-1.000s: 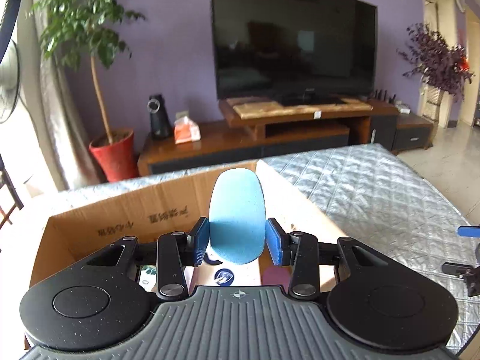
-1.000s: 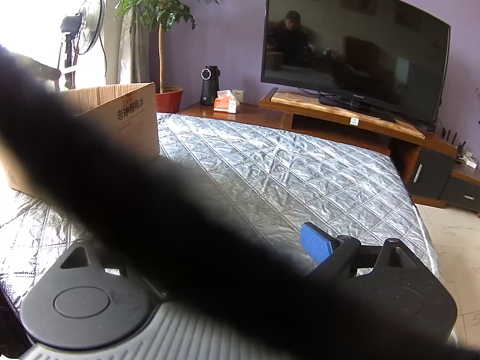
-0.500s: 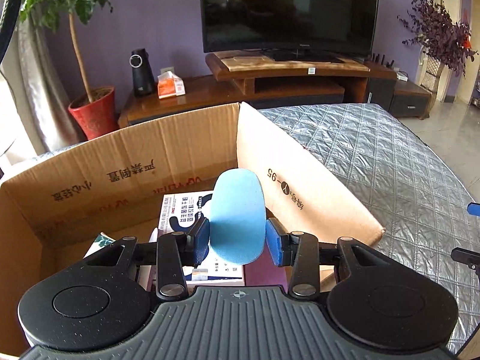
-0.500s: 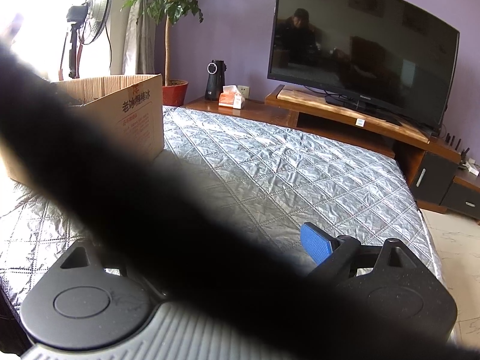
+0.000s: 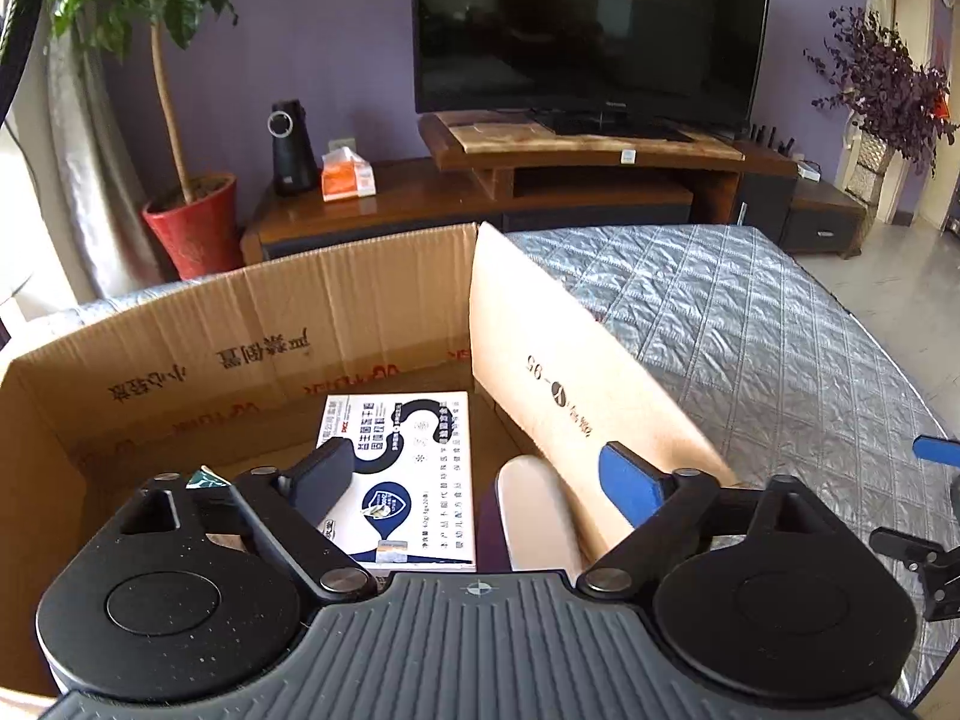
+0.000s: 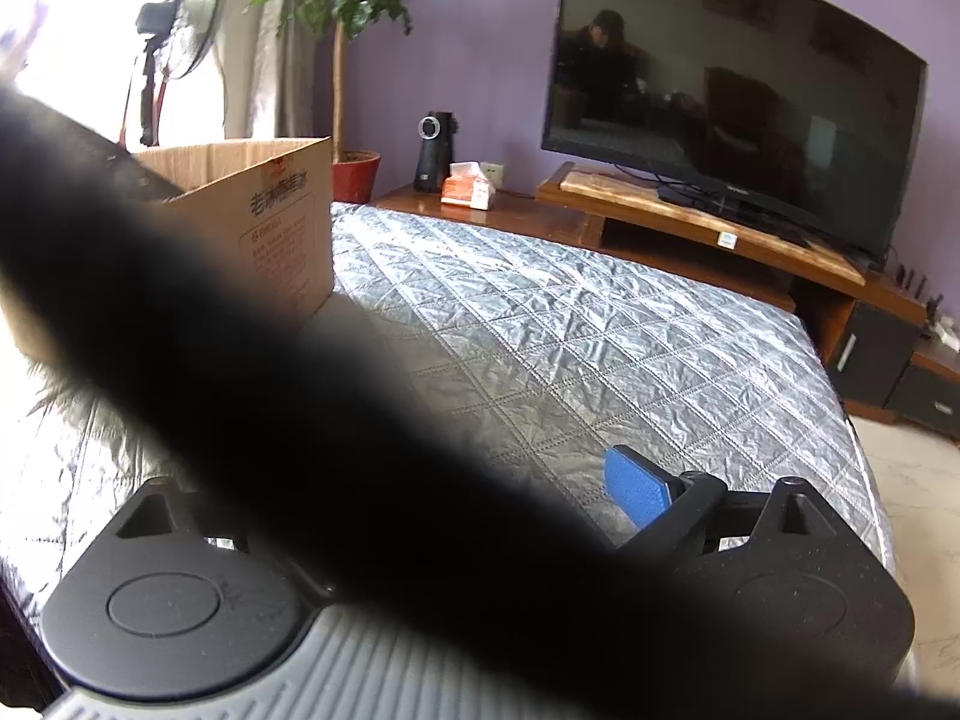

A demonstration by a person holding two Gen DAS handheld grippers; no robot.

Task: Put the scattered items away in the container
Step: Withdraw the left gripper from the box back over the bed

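My left gripper (image 5: 477,477) hangs over the open cardboard box (image 5: 180,372), its jaws opening wide with nothing pressed between the pads. Below them, inside the box, a pale oblong item (image 5: 540,510) lies against the right wall. A white printed packet (image 5: 408,468) lies flat beside it. No blue oval shows. My right gripper (image 6: 480,486) hovers over the silver quilted tabletop (image 6: 570,330), to the right of the box (image 6: 282,228). Its jaws are opening. Only one of its fingertips (image 6: 636,492), a blue pad, shows, and nothing is seen against it. A dark blurred band hides its left finger.
The dark blurred band (image 6: 270,360) crosses the right wrist view diagonally. Behind the table stand a TV (image 5: 588,30) on a wooden stand, a red-potted plant (image 5: 192,228), a black speaker (image 5: 291,147) and a tissue pack (image 5: 348,174). A fan (image 6: 180,54) stands by the window.
The left gripper moved forward and down over the box, then its jaws spread and the blue oval left them. The right wrist view is almost the same.
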